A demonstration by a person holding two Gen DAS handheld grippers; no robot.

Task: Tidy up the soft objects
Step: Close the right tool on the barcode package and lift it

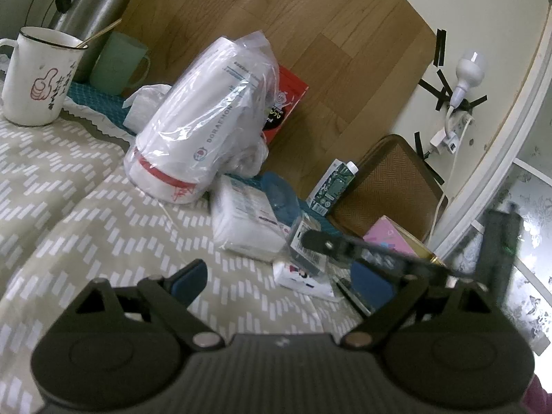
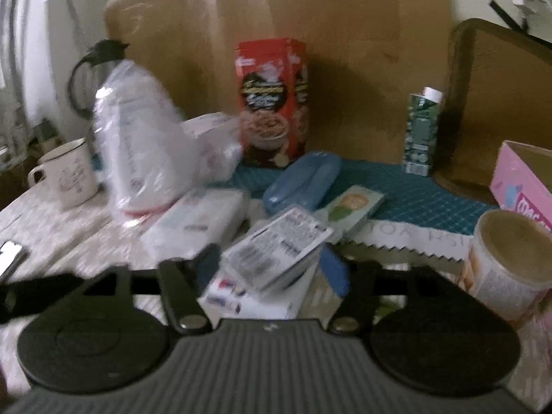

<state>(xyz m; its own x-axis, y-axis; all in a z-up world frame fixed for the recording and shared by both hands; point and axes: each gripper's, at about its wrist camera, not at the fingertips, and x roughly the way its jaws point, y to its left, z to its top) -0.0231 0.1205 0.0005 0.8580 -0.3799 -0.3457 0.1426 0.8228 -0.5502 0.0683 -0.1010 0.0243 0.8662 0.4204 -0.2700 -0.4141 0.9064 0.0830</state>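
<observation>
Landmark: red box (image 2: 270, 101). Left of it, bagged white roll (image 2: 138, 145) leaning. Below it, flat white tissue pack (image 2: 203, 222). Left gripper (image 1: 276, 276) wide, empty. Right gripper (image 2: 272, 265) wide; barcoded packet (image 2: 276, 245) between jaws, grip unclear.

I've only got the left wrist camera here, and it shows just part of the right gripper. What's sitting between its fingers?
Observer: A clear packet with a printed label lies between the open jaws of the right gripper, on top of a white pack.
Operator: Anything to its right that I'm missing?
Observer: Yes, a round paper tub stands there with its top open, nearer the camera than the pink box.
Operator: And behind the packet?
Observer: A small green and yellow box lies flat, beside the blue case.
</observation>
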